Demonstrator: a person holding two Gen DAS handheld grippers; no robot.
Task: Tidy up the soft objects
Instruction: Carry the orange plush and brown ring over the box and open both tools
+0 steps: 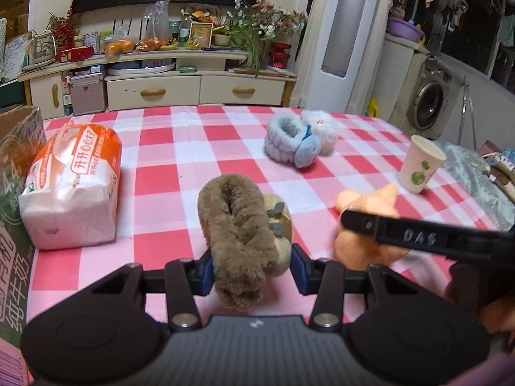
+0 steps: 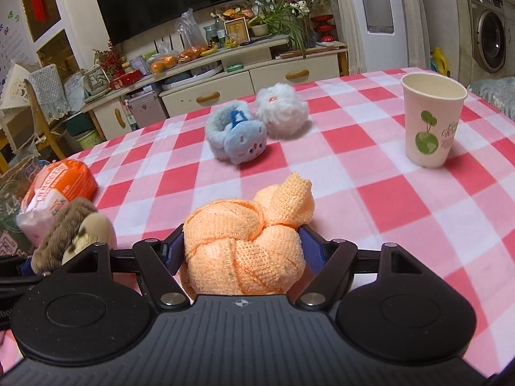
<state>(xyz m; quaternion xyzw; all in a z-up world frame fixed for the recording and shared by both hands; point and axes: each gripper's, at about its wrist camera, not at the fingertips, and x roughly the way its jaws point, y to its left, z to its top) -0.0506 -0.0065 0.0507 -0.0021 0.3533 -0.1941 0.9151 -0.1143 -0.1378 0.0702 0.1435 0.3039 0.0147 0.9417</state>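
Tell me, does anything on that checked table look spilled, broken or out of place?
Nothing stands out. The white paper cup with a green globe print stands upright and nothing is spilled on the pink-and-red checked tablecloth. The fluffy blue plush and fluffy white plush simply sit side by side, touching.

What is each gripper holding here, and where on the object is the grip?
Left gripper clamps the brown furry plush slipper across its near end. Right gripper holds the knotted orange knit cloth by the knot's sides.

Pink-red checked tablecloth (image 2: 370, 167), perhaps peach towel (image 2: 244, 244)
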